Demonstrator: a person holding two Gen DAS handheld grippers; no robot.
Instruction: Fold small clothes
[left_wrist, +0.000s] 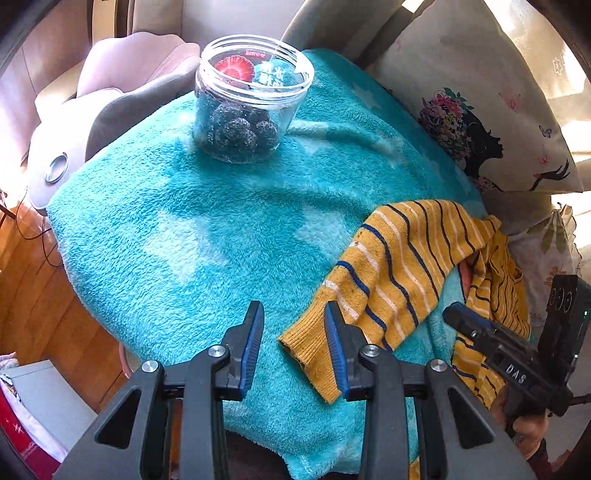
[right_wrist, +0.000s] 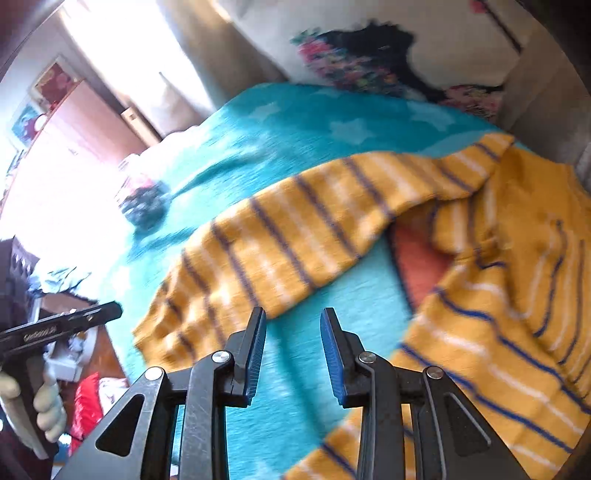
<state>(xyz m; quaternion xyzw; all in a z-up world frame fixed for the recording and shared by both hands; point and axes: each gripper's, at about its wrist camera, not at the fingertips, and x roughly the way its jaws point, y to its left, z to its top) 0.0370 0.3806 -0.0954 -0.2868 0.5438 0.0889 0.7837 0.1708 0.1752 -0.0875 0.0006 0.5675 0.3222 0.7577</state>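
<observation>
A mustard sweater with navy and white stripes lies on a teal fleece blanket (left_wrist: 184, 229). Its sleeve (left_wrist: 399, 266) stretches out to the left, and its cuff (left_wrist: 306, 354) ends under my left gripper (left_wrist: 293, 306). That gripper is open; the cuff lies beside its right finger and no pad presses on it. My right gripper (right_wrist: 292, 314) is open over bare blanket (right_wrist: 314, 140), between the sleeve (right_wrist: 280, 243) and the crumpled body (right_wrist: 498, 332), with nothing between its fingers. Each gripper also shows in the other's view: the right gripper (left_wrist: 456, 314) and the left gripper (right_wrist: 110, 312).
An open clear jar (left_wrist: 251, 99) of dark balls stands at the blanket's far side. A printed pillow (left_wrist: 480, 110) leans at the back right and a grey-pink cushion (left_wrist: 110, 92) at the back left. Wooden floor (left_wrist: 29, 295) lies beyond the blanket's left edge.
</observation>
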